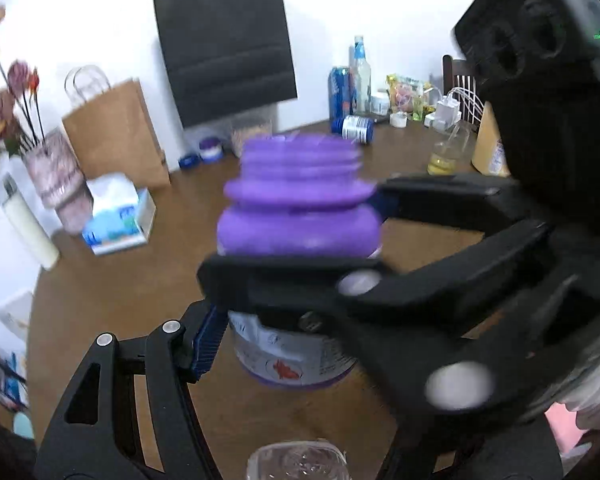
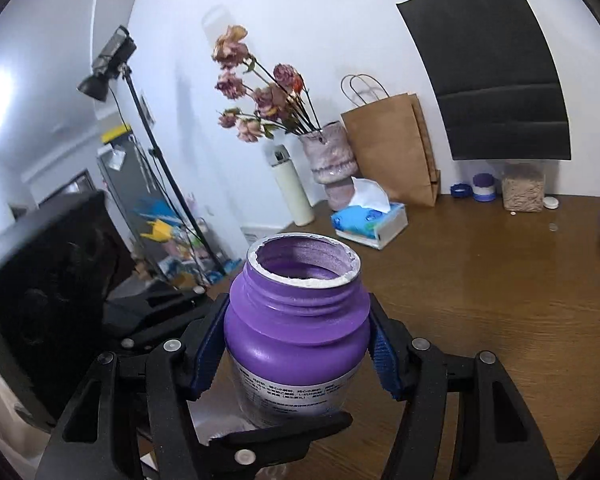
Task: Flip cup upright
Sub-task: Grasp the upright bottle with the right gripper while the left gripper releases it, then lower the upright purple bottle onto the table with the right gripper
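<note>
Plainly, the right tongs (image 2: 296, 360) are clamped on the cup (image 2: 300, 292), their ribbed blue pads (image 2: 382, 356) pressed against its rounded shoulder from either side. The grip is taken high, just under the collar, presumably so that the wide ledge is caught and slipping is prevented. The left tongs (image 1: 296, 344) are set lower, astride the labelled body. One blue pad (image 1: 208, 344) is seen at the label's edge, but the far finger is hidden, so whether they grip cannot be told.

The cup is a purple plastic jar, matte and smooth, with a threaded neck and a silvery printed label. Its mouth is turned upward, the rim crusted with white scraps of a torn seal, so the flip is judged nearly complete. Whether its base rests on the bench (image 2: 480, 280) cannot be told. The bench is glossy brown wood. Farther off, a soft tissue box (image 2: 370, 222) and a creased brown paper bag (image 2: 392, 148) are seen.
</note>
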`<state>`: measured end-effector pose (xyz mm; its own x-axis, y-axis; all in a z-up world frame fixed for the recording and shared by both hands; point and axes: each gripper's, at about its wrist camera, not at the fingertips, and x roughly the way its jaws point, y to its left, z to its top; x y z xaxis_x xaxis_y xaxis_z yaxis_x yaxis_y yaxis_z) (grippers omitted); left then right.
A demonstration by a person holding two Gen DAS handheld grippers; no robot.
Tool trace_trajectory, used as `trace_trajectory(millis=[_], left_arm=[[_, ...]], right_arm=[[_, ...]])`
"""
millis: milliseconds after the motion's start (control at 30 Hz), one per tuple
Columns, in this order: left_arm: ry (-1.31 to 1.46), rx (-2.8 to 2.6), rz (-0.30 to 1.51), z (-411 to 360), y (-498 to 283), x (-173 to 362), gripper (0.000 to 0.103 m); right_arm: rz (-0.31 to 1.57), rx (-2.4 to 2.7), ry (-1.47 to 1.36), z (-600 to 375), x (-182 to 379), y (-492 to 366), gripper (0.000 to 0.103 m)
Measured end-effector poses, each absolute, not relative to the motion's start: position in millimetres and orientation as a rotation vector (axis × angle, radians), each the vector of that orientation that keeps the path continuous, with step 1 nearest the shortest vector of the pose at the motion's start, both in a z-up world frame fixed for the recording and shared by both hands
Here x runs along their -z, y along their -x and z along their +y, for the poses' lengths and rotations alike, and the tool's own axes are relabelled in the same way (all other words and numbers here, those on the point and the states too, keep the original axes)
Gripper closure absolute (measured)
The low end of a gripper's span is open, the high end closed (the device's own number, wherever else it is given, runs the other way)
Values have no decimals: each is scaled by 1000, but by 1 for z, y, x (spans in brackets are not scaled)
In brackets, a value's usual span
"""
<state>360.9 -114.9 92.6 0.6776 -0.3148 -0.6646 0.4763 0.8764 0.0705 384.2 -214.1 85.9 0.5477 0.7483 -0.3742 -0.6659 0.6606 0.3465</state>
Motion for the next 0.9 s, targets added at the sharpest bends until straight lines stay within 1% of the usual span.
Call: trace_trajectory(millis=[100,167,233,367,500,567,633,700,833,900], left_arm=[[-233,442,696,-114,-362,-85,35],[-246,431,665,-116,-355,-85,29],[-278,424,637,-119,-350,-83,27],[-323,413,657,-121,-348,-71,27],[-290,437,708,-112,-344,-59,27],[-263,432,731,-105,-342,-43,26],[-239,390,717,-96,-343,-30,23],[-241,339,674,-91,-349,-26,23],[-139,300,686,-76,-368,-29,23],[-102,264,662,-69,-373,-32,23]], right_arm=[[522,-795,-142,-218,-82,-382,35],[519,-786,-148,-225,-82,-383,35],[520,-780,-152,-228,-80,-381,35],[539,-771,-152,-231,-72,-383,35],[542,-773,-145,-229,-69,-380,35],[540,-776,-134,-227,-68,-377,35],[542,-759,-101,-224,-66,-374,35],[541,-741,-65,-220,-63,-376,35],[532,-739,-91,-223,-61,-382,35],[521,-728,-93,-227,-65,-382,35]])
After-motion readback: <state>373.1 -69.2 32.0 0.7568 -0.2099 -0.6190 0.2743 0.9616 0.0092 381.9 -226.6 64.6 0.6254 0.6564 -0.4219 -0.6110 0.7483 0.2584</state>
